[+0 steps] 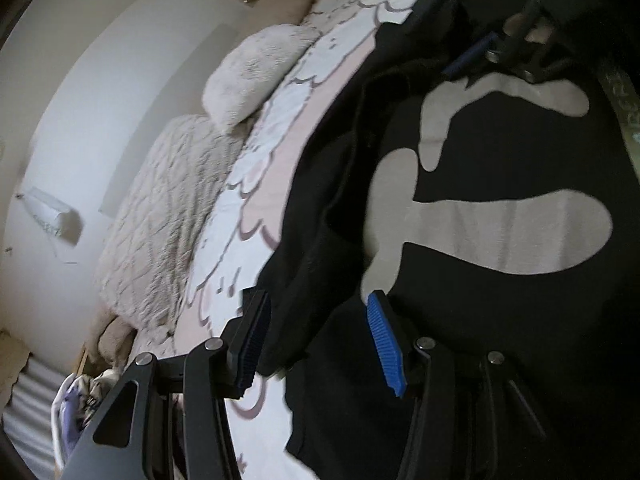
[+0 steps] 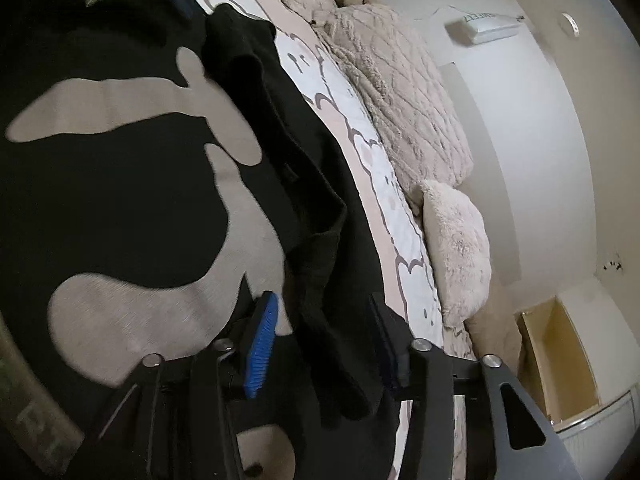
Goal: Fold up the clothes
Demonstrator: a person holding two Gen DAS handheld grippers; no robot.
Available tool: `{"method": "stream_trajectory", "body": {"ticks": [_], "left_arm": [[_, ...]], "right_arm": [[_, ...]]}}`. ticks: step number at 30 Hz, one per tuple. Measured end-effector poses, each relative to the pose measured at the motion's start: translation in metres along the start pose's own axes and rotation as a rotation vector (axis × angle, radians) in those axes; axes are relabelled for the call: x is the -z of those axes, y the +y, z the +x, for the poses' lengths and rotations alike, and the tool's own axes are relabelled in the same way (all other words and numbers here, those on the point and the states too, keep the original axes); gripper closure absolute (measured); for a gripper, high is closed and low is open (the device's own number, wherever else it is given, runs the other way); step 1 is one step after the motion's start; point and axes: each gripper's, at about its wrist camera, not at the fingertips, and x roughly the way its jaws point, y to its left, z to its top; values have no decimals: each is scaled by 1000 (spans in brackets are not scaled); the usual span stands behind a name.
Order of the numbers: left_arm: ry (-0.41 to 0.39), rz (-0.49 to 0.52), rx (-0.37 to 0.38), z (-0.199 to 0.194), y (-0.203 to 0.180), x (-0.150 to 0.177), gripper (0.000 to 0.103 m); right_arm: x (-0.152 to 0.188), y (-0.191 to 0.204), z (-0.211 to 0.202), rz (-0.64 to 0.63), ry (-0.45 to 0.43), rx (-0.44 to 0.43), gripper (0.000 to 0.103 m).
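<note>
Closest to each camera are the black fingers with blue ribbed pads, and between both pairs runs a bunched edge of the black sweater (image 1: pixel 500 184). The left gripper (image 1: pixel 318 344) has its fingers partly apart with a dark fold of the sweater lying between them; the pads do not look pressed onto the cloth, though blur makes that hard to judge. The right gripper (image 2: pixel 326 344) also has its fingers partly apart around a thick ridge of the same fabric, and whether its pads press on it I cannot tell. The sweater, with large pale grey shapes on its front, is spread over a bed (image 1: pixel 256 200) whose sheet is white and pink with cartoon outlines. Along the far side of the bed lies a beige quilted blanket (image 1: pixel 168 216), and beside it sits a fluffy cream pillow (image 1: pixel 252 76). On the white wall behind hangs an air conditioner (image 2: pixel 486 26). Each camera also catches the other gripper at the far edge of the sweater.
</note>
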Motion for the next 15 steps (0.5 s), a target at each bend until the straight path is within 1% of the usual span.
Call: {"method": "stream_trajectory", "body": {"ticks": [2,3,4,6,7,8,9,10,11,12,15], "left_arm": [[-7,34,-6,8,-7,0,53],[-9,24,-14,11,-5,-2,53],[-11,15,-21,15,-2,-4,53],[-16,-4,-36,21,2,-7,48],[-18,-13,-43,24,4,-9,41],[-16,-22,-48,27,6,-9,37],[-10,-34,-47,30,10,-9,36],[-2,-47,-44,33,14,-10,38],[19,-68,-18,36,18,-10,71],[49,-86,8,39,21,-11,98],[89,-163,45,38,36,-14,98]], "right_arm": [[-3,1,7,7,5,11,64],[-4,2,10,9,6,15,67],[-5,2,13,11,6,20,68],[-6,4,20,15,6,26,76],[-8,5,23,19,9,23,78],[-10,5,27,25,13,19,82],[-12,6,31,26,16,14,86],[-14,5,32,28,17,8,87],[-14,3,33,29,20,2,91],[-15,0,33,32,24,-4,92],[-16,-11,29,35,34,-9,94]]}}
